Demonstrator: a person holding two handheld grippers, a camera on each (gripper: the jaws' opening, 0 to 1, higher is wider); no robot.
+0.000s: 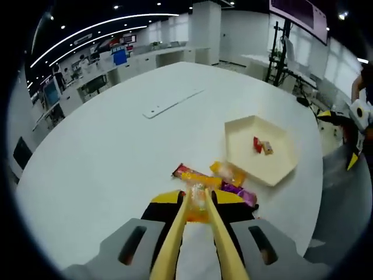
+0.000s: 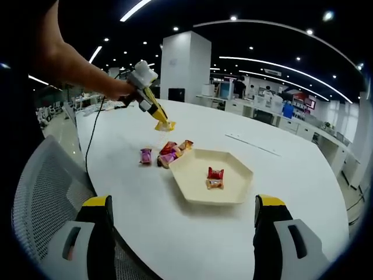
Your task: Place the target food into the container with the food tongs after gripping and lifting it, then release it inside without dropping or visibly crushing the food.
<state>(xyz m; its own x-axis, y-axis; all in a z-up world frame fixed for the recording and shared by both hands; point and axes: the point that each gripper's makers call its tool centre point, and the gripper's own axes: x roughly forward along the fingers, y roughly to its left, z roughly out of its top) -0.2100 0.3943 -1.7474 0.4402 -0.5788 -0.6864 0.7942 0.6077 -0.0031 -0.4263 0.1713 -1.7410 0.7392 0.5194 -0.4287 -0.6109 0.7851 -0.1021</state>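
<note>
Glossy wrappers (image 2: 168, 153), seemingly matt tray (image 2: 192, 175)

Open office: white round table (image 2: 303, 175), mesh chair (image 2: 41, 192), white pillar (image 2: 183, 64), ceiling light strips (image 1: 99, 26).

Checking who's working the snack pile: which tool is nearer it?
Left. The left tool hangs just above the snack pile, holding an orange packet; the right tool sits back beyond the tray.

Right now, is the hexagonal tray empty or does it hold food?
Not empty: the tray holds two small wrapped snacks; other packets lie outside it.
</note>
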